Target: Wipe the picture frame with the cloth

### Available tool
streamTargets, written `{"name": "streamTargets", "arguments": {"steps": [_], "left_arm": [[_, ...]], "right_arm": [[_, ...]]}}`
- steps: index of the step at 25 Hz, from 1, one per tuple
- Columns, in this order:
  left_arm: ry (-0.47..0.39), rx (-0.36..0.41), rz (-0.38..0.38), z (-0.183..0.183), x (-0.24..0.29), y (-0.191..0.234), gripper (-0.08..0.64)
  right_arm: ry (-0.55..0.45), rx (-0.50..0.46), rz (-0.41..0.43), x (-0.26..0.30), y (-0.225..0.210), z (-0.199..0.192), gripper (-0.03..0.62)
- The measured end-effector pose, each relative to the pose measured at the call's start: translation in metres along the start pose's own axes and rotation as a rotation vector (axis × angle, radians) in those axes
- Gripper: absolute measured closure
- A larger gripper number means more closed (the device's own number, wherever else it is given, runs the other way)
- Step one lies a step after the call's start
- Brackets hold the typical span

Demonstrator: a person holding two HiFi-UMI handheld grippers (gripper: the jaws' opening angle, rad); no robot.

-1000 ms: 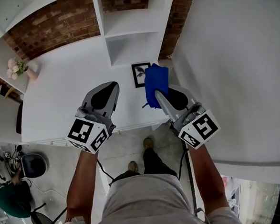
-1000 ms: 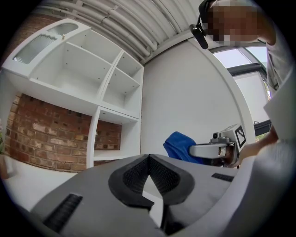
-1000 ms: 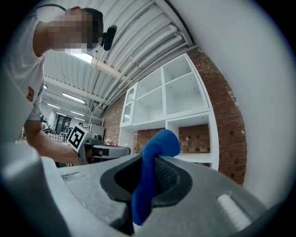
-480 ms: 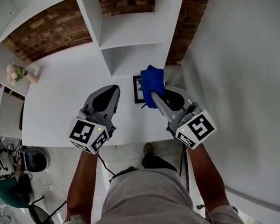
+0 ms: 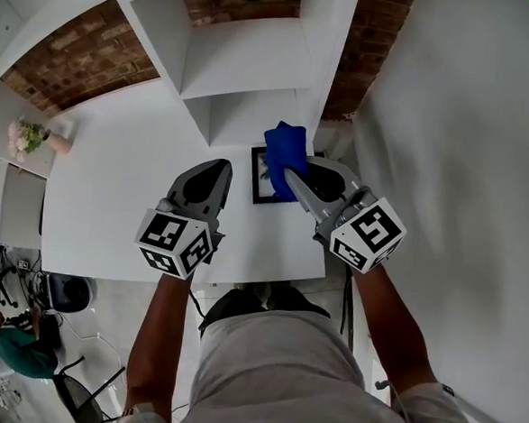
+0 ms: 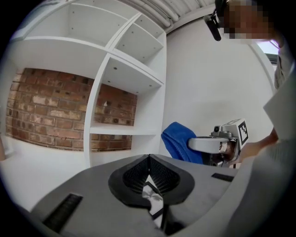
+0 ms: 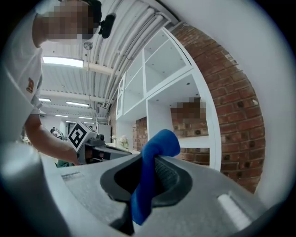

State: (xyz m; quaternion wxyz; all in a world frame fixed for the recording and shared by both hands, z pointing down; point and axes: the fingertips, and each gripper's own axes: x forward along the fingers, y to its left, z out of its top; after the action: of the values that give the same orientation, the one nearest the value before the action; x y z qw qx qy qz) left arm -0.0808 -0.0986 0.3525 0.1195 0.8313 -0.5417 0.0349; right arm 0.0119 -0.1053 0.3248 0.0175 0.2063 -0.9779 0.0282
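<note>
A small black picture frame (image 5: 263,175) lies flat on the white table (image 5: 113,177), just in front of the shelf unit. My right gripper (image 5: 290,173) is shut on a blue cloth (image 5: 284,150), which hangs over the frame's right side and hides it. In the right gripper view the cloth (image 7: 152,169) is pinched between the jaws and sticks up above them. My left gripper (image 5: 220,169) is shut and holds nothing; it hovers just left of the frame. In the left gripper view a strip of the frame (image 6: 153,196) shows below the shut jaws, with the cloth (image 6: 178,141) to the right.
A white shelf unit (image 5: 247,78) stands on the table against a brick wall (image 5: 76,57). A white wall (image 5: 460,129) closes off the right side. Pink flowers (image 5: 28,133) sit at the table's far left. The table's near edge (image 5: 242,277) runs under my hands.
Both grippers have moved forward over the table toward the frame. The cloth now covers the frame's right side. Both jaws stayed shut.
</note>
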Motion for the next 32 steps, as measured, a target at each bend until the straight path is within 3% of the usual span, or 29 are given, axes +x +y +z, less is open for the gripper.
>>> {"name": "streamTargets", "arguments": {"steps": [11, 19, 32], "left_arm": [[0.242, -0.093, -0.056, -0.063, 0.044, 0.023, 0.543], [0.434, -0.193, -0.051, -0.114, 0.069, 0.038, 0.422], [0.714, -0.171, -0.014, -0.183, 0.099, 0.057, 0.377]], "right_arm": [[0.089, 0.117, -0.05, 0.033, -0.028, -0.045, 0.545], [0.186, 0.205, -0.05, 0.056, -0.04, -0.083, 0.545], [0.398, 0.345, -0.019, 0.091, -0.059, -0.148, 0.545]]}}
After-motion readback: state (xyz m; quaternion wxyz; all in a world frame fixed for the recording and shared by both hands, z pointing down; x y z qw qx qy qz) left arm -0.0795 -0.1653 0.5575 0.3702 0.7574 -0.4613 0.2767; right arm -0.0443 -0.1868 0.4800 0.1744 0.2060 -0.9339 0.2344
